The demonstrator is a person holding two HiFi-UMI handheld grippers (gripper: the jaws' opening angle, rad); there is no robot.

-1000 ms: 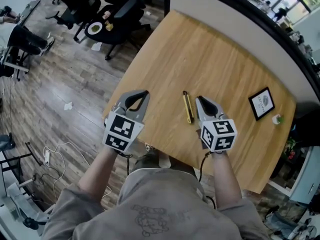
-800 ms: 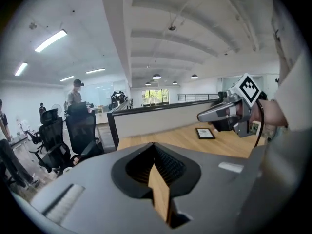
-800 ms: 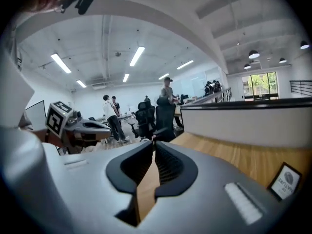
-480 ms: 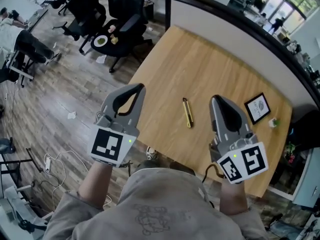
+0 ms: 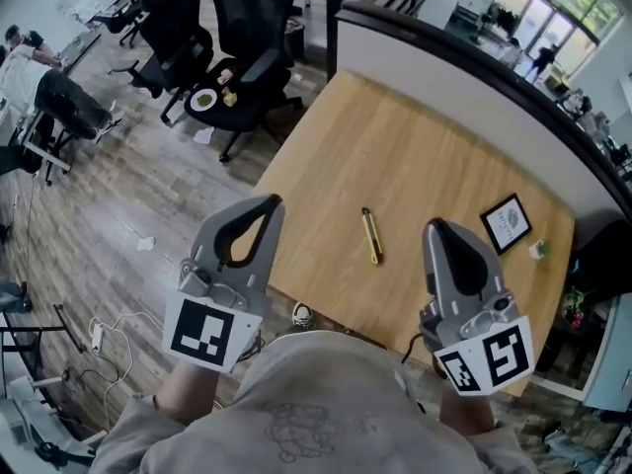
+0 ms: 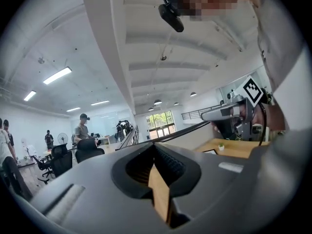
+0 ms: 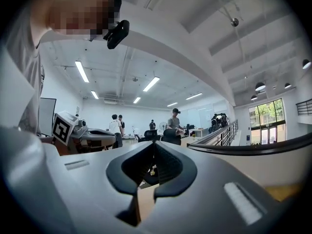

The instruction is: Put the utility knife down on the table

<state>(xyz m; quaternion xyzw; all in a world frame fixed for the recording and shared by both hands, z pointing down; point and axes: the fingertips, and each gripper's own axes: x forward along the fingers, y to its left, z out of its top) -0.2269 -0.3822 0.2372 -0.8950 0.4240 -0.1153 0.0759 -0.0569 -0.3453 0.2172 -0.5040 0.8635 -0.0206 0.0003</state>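
Observation:
The utility knife (image 5: 371, 236), slim and yellow-black, lies flat on the wooden table (image 5: 415, 136), near its front edge. Nothing touches it. My left gripper (image 5: 268, 202) is held high over the table's left edge, to the left of the knife, shut and empty. My right gripper (image 5: 440, 226) is raised to the right of the knife, also shut with nothing between its jaws. In the left gripper view the jaws (image 6: 155, 148) point level across the room, and so do those in the right gripper view (image 7: 155, 146). The knife is in neither gripper view.
A small black-framed picture (image 5: 506, 223) and a tiny potted plant (image 5: 538, 250) stand at the table's right end. A grey partition (image 5: 454, 62) runs along the far side. Black office chairs (image 5: 247, 28), one bearing a plate (image 5: 203, 99), stand on the wood floor at left.
Both grippers have risen well up from the table and drawn back toward the person's body. The knife has stayed where it lay on the table.

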